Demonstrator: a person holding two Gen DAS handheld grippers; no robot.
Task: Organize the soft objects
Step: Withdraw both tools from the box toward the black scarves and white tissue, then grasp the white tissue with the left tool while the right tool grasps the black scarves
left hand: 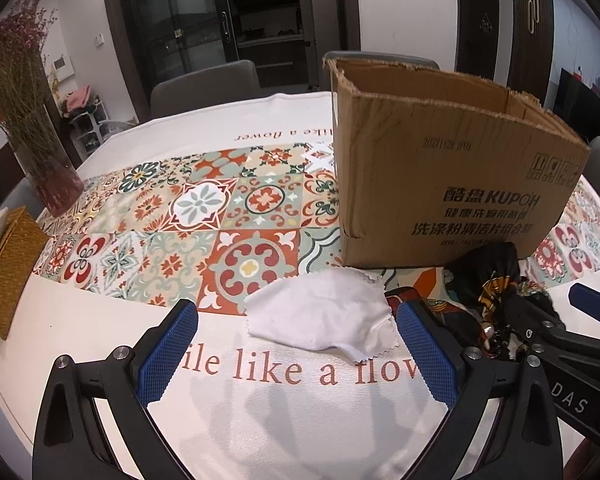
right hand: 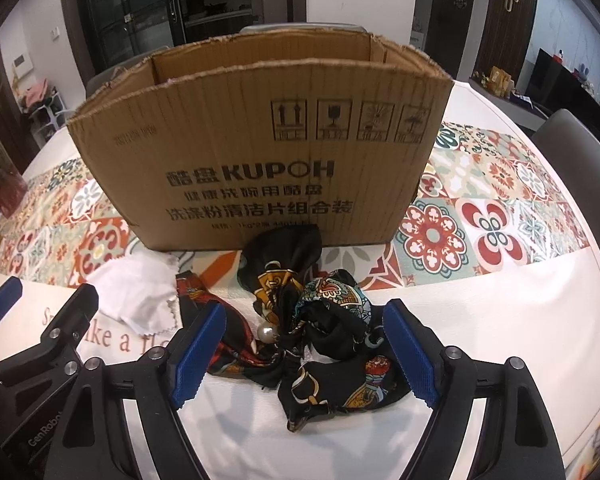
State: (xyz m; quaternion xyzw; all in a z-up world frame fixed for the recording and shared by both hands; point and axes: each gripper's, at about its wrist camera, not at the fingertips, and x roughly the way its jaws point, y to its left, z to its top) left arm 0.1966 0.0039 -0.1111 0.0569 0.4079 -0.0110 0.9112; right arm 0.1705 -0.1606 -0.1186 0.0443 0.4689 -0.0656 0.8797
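Note:
A crumpled white cloth (left hand: pixel 324 316) (right hand: pixel 136 288) lies on the tablecloth in front of an open cardboard box (left hand: pixel 452 184) (right hand: pixel 260 152). My left gripper (left hand: pixel 296 344) is open, its blue pads on either side of the cloth's near edge and clear of it. To the right of the cloth sits a bunched black patterned scarf (right hand: pixel 320 332) (left hand: pixel 488 284) with a pearl bead (right hand: pixel 268 334). My right gripper (right hand: pixel 304 356) is open and straddles the scarf without pressing on it. In the left wrist view, the right gripper's fingers (left hand: pixel 592 304) show at the right edge.
A glass vase of dried flowers (left hand: pixel 40 136) and a woven yellow basket (left hand: pixel 8 268) stand at the left of the round table (left hand: pixel 100 320). Grey chairs (left hand: pixel 204 84) (right hand: pixel 584 168) ring the table. The box stands close behind both cloths.

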